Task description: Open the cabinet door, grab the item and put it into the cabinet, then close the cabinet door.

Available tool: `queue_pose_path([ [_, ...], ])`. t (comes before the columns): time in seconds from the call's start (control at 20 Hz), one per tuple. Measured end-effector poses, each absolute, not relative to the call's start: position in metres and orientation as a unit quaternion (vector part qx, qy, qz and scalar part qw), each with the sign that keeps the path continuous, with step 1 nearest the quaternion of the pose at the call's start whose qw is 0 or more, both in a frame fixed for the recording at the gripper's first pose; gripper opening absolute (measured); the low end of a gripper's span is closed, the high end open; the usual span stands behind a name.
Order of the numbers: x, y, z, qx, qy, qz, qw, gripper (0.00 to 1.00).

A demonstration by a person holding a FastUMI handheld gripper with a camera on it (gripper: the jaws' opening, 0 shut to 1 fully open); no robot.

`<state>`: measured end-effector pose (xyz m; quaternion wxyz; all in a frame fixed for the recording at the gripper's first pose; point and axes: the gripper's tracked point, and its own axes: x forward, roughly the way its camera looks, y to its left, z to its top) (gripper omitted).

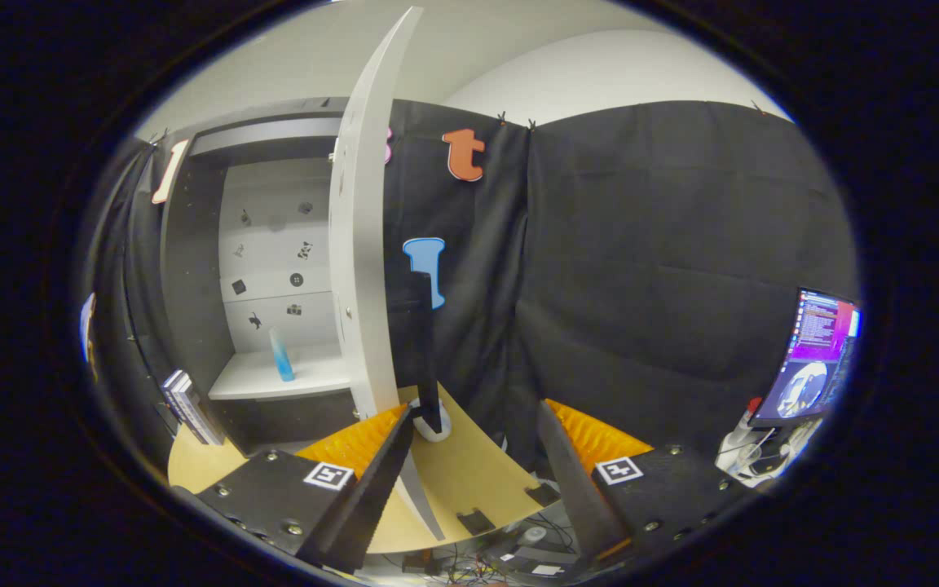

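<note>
The white cabinet door [363, 269] stands swung wide open, its thin edge turned toward me. Behind it the cabinet [274, 244] is open, and a slim blue bottle [281, 355] stands upright on its white shelf [257, 379]. My gripper [478, 412] is open with nothing between its fingers. The door's lower edge lies right by the left fingertip [400, 424], and the right fingertip [551, 420] is well clear of the door. A black upright bar [425, 350] with a white foot stands on the door's outer side, just ahead of the left finger.
A round wooden tabletop [469, 481] lies under the fingers. Several books [188, 403] lean at the cabinet's lower left. A lit monitor [816, 359] and a white object [751, 452] sit far to the right. Cables run on the floor below the table.
</note>
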<state>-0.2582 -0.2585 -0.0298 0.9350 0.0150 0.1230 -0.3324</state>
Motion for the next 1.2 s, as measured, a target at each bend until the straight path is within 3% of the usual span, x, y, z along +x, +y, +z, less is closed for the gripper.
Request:
queue_pose_path([
  [0.3, -0.25, -0.229, -0.032, 0.023, 0.117, -0.276, 0.954, 0.93],
  [0.65, -0.22, -0.169, -0.041, 0.066, 0.118, -0.145, 0.98, 0.94],
  [1.2, -0.165, -0.102, -0.054, 0.119, 0.139, 0.007, 0.983, 0.97],
])
